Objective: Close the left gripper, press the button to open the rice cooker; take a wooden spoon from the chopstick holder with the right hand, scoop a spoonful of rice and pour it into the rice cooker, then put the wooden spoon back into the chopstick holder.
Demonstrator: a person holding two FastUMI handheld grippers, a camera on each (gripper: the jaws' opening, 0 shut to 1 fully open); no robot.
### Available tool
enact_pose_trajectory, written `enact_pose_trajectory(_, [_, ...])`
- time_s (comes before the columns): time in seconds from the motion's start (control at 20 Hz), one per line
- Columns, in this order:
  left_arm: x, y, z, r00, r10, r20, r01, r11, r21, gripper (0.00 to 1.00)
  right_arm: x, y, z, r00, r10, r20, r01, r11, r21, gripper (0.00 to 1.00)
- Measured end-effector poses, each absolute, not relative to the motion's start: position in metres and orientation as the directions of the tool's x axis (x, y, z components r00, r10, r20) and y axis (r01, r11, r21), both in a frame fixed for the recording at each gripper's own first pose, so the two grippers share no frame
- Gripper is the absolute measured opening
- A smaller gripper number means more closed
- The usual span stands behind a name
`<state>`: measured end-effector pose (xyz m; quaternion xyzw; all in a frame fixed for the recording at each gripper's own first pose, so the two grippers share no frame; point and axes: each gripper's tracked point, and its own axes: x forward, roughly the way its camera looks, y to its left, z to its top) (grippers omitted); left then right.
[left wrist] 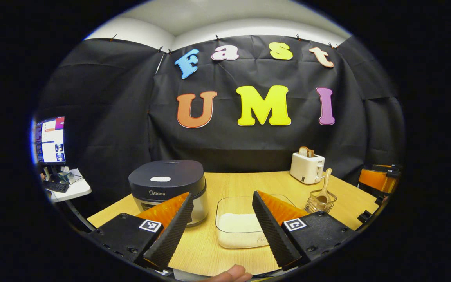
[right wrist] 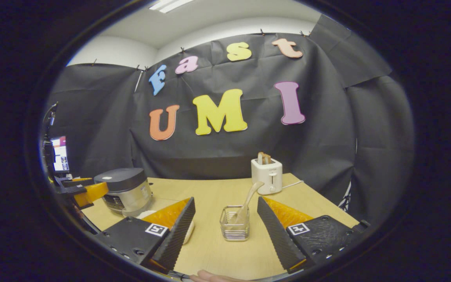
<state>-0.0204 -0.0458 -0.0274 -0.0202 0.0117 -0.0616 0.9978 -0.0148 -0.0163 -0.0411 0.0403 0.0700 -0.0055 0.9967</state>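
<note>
Rice cooker (left wrist: 167, 188): dark-lidded, lid down, stood at the left rear of the tabletop (left wrist: 241, 184); in the right gripper view it sat far left (right wrist: 125, 192), beside the other claw's body.

Tabletop: light wood grain, carried all items listed below.

Toaster (left wrist: 306, 167): white, at the right rear near the booth wall, bread showing in its slots; seen also behind the holder in the right gripper view (right wrist: 267, 176), with a cord trailing to the right.

Rice box (left wrist: 241, 221): clear, shallow, open-topped, just right of the cooker, a layer of white rice in its bottom; partly hidden behind the left claw's right finger.

Holder (right wrist: 235, 223): small clear square with wire ribs, apart from the box on its right, in front of the toaster; seen too in the left gripper view (left wrist: 321, 201).

Spoon (right wrist: 247, 201): wooden, bowl down in the holder, handle leaning up and to the right.

Left claw (left wrist: 222, 227): released, fingers wide apart, nothing between them, held above the near tabletop edge facing cooker and box.

Right claw (right wrist: 225, 229): released, fingers spread either side of the holder but short of it, touching nothing.
</note>
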Motion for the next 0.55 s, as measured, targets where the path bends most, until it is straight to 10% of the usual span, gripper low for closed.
enact_pose_trajectory(0.55, [-0.014, -0.063, -0.042, 0.99, -0.141, -0.028, 0.141, 0.99, -0.01, 0.97, -0.009, -0.006, -0.055, 0.987, 0.028, -0.155, -0.017, 0.997, 0.072, 0.95])
